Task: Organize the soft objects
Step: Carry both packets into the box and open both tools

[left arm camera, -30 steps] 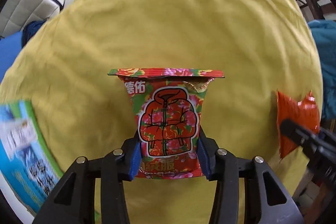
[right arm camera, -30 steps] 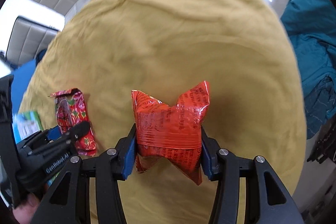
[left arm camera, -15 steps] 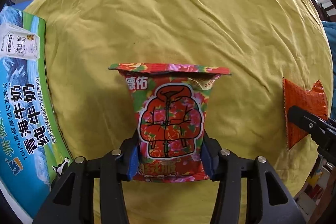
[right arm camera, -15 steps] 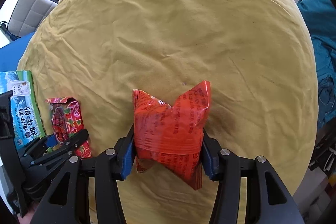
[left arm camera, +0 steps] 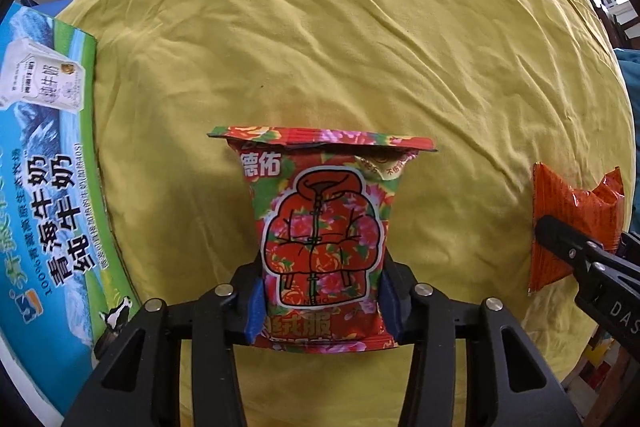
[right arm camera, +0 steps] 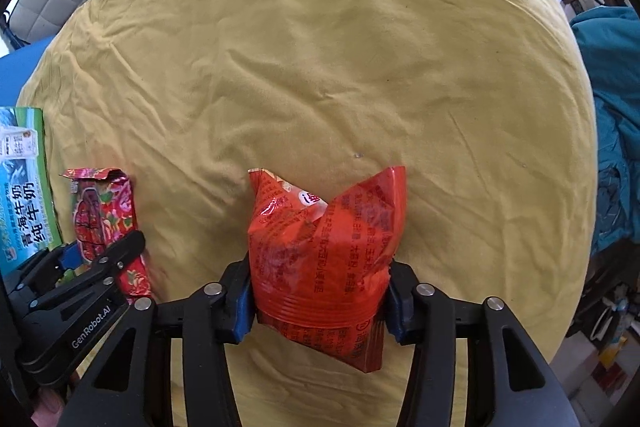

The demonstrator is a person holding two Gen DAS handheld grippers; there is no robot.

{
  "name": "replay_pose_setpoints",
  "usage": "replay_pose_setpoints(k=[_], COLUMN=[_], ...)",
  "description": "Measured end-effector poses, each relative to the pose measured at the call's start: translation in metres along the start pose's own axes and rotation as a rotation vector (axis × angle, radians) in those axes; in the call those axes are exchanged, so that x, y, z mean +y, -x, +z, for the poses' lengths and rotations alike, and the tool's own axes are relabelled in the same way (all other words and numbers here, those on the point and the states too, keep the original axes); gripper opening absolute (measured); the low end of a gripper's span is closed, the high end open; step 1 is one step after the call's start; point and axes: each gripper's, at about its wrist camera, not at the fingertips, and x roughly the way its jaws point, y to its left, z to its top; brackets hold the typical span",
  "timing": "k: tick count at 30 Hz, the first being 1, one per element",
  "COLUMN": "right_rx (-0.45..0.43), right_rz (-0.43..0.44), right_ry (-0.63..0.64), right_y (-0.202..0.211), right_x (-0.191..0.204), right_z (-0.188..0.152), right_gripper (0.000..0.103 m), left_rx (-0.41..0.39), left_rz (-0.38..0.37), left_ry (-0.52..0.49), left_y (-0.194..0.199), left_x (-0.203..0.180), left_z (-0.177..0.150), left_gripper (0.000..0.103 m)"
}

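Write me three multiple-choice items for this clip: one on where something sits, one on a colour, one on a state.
1. Where is the milk carton box relative to the floral packet?
A. to its left
B. to its right
C. under it

2. What colour is the cloth beneath both packets?
A. white
B. yellow
C. blue

3. What is the right tool doing?
A. open above the cloth
B. shut on nothing
C. shut on the orange packet

Answers: 1 A, the box lies at the cloth's left edge in both views. 2 B, wrinkled yellow fabric fills both views. 3 C, its pads press the packet's sides; the left tool likewise pinches the floral packet.
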Motion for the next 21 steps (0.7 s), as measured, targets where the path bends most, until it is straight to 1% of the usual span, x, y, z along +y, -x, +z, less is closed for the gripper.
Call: replay_pose_setpoints(k=[6,9,13,21], right_rx=[-0.032,-0.063,-0.101,-0.159], right_rz=[0.014,0.03,0.065,0.127], right_ry=[0.0,0.001,0.003,0.025], right_y=[0.012,0.025,0.047,0.087], right_x=[0.006,0.012,0.017,0.041], right_z=[-0.008,-0.017,-0.03,-0.05], right_gripper=[0.049,0.049,0.048,0.048], left_rx=[-0.058,-0.102,-0.155,-0.244], left_rz=[0.0,-0.001,-0.028,-0.063], left_ry=[-0.001,0.002,0.021,0.033], left_y=[0.02,0.04,0.071,0.125], left_x=[0.001,0.003,0.009,0.026], left_z=[-0.017,-0.025,-0.036,-0.056], left_gripper=[0.041,0.041,0.041,0.041])
